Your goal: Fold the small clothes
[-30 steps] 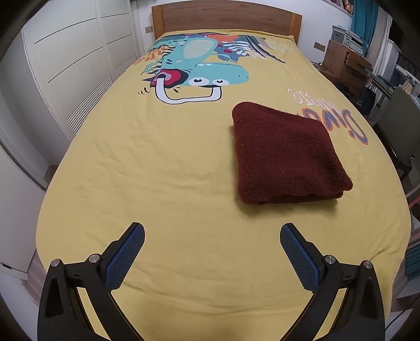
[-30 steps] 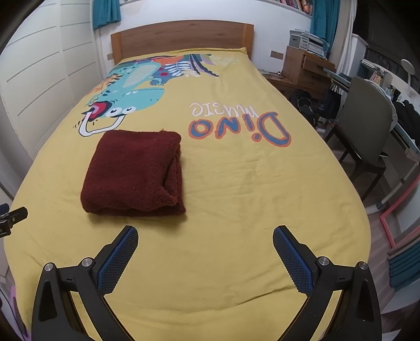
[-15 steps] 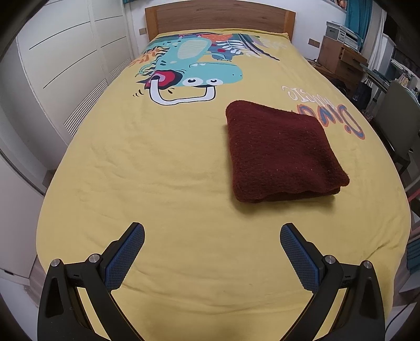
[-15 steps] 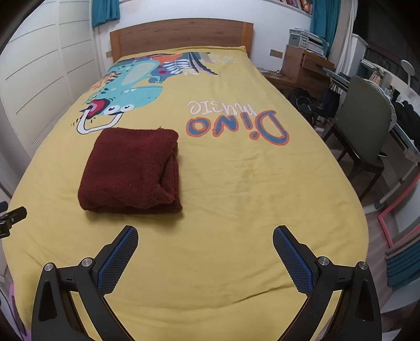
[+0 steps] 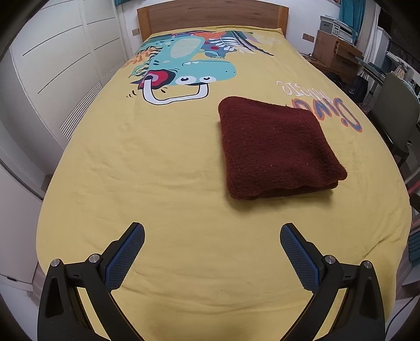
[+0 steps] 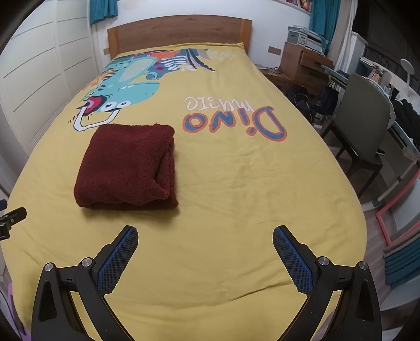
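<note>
Since one second ago both views have shifted slightly: in the left wrist view the garment (image 5: 278, 147) now sits a little lower and closer, and in the right wrist view it lies a little lower and more central than before; its shape is unchanged. Left gripper (image 5: 212, 240): held low over the near end of the bed (image 5: 131, 170), pointing along the bed toward the headboard (image 5: 212, 13), fingers spread wide with nothing between them; blue pads (image 5: 123, 259) face inward. Right gripper (image 6: 205, 242): same pose, level and aimed up the bed, jaws wide apart and holding nothing. Both grippers are well apart from the garment, touching neither it nor the cover. Garment: dark red, fuzzy, folded into a thick rectangle, lying flat on the yellow cover; it sits ahead and to the right of the left gripper, ahead and to the left of the right gripper (image 6: 126, 168). Stacked fold layers show at its near edge and right side. It lies just below the dinosaur print (image 5: 183, 70) and beside the "Dino music" lettering (image 6: 233, 118). A chair (image 6: 365, 131) stands to the right of the bed.
</note>
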`<state>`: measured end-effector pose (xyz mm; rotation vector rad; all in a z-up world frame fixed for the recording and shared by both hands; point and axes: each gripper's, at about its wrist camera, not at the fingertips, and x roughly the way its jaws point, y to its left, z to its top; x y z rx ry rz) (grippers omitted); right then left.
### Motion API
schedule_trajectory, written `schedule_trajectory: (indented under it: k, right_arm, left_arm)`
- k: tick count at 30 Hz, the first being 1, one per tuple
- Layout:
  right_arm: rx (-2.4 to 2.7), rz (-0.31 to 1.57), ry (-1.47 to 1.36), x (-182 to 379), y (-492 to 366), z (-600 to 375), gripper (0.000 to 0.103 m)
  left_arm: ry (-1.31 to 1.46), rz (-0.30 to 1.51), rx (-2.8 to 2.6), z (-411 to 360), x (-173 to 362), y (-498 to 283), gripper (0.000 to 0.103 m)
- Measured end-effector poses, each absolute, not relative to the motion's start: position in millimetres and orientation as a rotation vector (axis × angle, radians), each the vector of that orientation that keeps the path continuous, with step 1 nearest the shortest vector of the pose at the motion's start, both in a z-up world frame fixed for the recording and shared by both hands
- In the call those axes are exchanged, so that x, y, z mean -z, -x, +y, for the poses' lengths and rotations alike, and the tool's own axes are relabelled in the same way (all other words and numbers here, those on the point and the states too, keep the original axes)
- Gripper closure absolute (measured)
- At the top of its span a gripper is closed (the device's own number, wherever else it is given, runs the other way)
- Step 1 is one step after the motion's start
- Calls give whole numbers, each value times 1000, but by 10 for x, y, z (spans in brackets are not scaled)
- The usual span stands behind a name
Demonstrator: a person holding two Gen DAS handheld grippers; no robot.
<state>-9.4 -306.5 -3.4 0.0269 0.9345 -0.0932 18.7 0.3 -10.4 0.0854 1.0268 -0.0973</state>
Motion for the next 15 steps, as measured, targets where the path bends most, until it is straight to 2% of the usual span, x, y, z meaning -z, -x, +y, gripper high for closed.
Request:
schedule_trajectory:
  k: [15]
  right_arm:
    - [85,961,-25,109,80,-3046,1]
  left_arm:
    - [-123,1034,107,-90,154,-189,1]
